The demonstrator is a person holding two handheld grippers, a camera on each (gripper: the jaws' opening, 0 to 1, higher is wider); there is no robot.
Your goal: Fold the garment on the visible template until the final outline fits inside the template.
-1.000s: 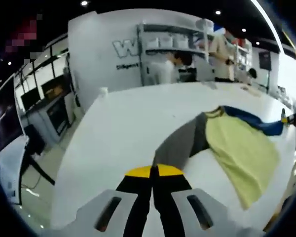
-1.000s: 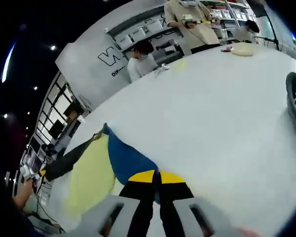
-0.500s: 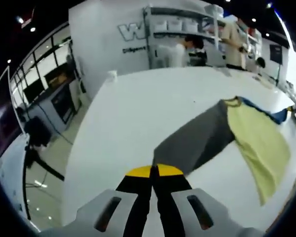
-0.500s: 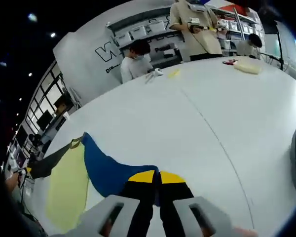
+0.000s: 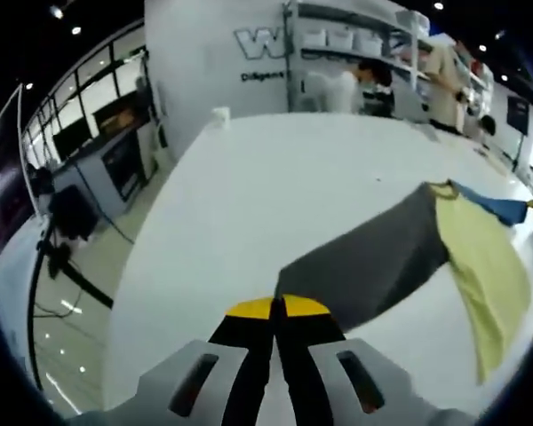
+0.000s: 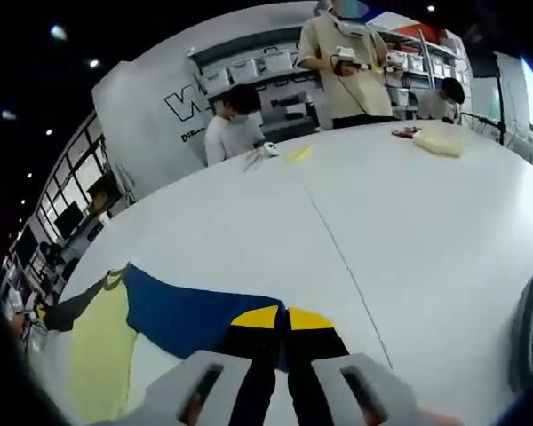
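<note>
- Garment (image 5: 409, 253): one piece with a grey sleeve, a yellow body and a blue sleeve, spread out across the white bench (image 5: 275, 177) between the two hand-held grippers.
- Left hand-held gripper (image 5: 278, 309): jaws pressed together on the end of the grey sleeve (image 5: 373, 257), at the near edge of the bench.
- Right hand-held gripper (image 6: 282, 318): jaws pressed together on the end of the blue sleeve (image 6: 191, 311).
- Yellow body (image 6: 93, 355): lies to the left of the blue sleeve in the right gripper view.
- Far side of bench: two people (image 6: 231, 133) beside shelving; a pale yellow cloth (image 6: 441, 139) on the surface.
</note>
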